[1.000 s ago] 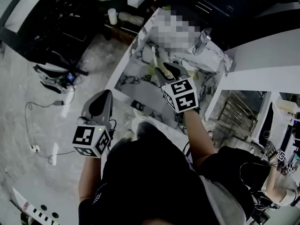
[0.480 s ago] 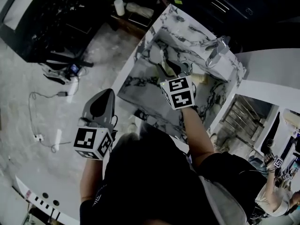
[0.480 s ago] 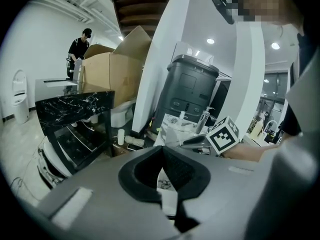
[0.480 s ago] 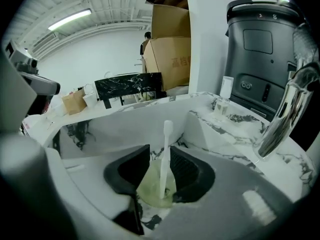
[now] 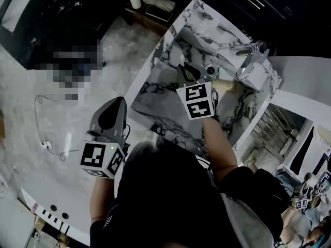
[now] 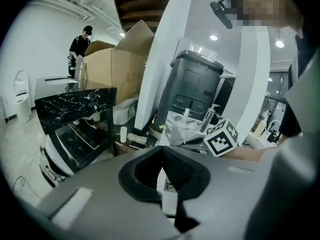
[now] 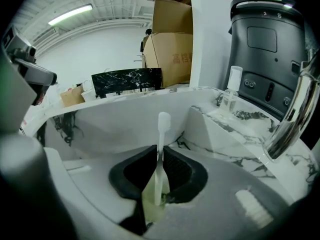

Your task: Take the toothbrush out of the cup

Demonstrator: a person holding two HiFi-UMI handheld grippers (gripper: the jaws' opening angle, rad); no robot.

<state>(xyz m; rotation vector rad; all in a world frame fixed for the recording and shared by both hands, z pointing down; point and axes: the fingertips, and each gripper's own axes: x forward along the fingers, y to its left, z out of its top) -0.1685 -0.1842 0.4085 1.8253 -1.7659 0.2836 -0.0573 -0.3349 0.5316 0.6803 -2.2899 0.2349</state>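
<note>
**Counter top** [image 5: 155, 93]: marbled slab with a sunken basin [image 5: 194, 43]. It carries everything that counts here. Anything knocked over near the basin rim would likely roll in.

**Faucet** [image 7: 292, 119]: chrome, at the counter's right edge in the right gripper view, well apart from the brush. A lift swung rightward could clip it.

**Left gripper** [image 6: 161, 151]: jaws together, nothing between them. It is held off the counter's near-left corner, over the floor [image 5: 77, 159]. Hazard: it steadies nothing, so the cup has no brace.

**Right gripper** [image 7: 160, 148]: over the counter at the basin's near rim. Its jaws have just been closing and now pinch the toothbrush shaft between the pads. Hazard: the shaft is thin and slick-looking, and a light pinch may let it pivot or slide down.

**Cup** [image 7: 152, 205]: pale yellow-green, directly under the right jaws, only partly seen. It probably stands on the counter beside the basin, though its base is hidden. Hazard: it looks light. If the pull is slanted instead of along the shaft, the handle could wedge against the lip and drag or tip the cup.

**Toothbrush** [image 7: 163, 125]: white and upright, with the handle in the cup and the head above the jaw tips. Not yet out. Hazard: a jerky draw could flick it loose into the basin.
</note>
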